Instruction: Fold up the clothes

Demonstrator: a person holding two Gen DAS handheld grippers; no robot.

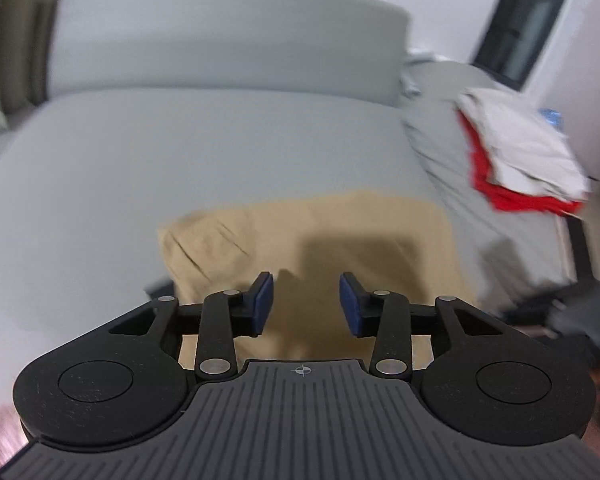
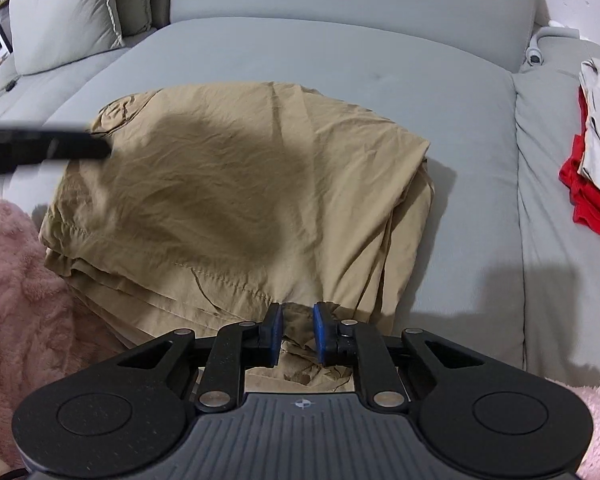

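A tan garment, folded into several layers, lies on the grey seat cushion of a sofa, its stitched hems stacked along the near edge. No box, basket or other container shows in either view; the cushion alone bears the clothes.

The right gripper points steeply down at the near edge of the tan garment. Its blue pads stand close together with a bunched fold of the tan cloth between them; the pads appear to press on it, though the narrow gap left between them makes that hard to be sure of.

The left gripper hangs above the same garment, seen from that side as a smoother tan panel. Its jaws are spread, with nothing between the blue pads, only the gripper's own shadow on the cloth below. The left wrist view is blurred. In the right wrist view a dark blurred bar reaches in from the left over the garment's far corner.

On the neighbouring cushion to the right sits a small stack of folded clothes: a pale grey piece on top of a red one. Pink fleecy fabric fills the lower left corner of the right wrist view, just beside the tan garment. A grey pillow with pale piping leans at the back left.
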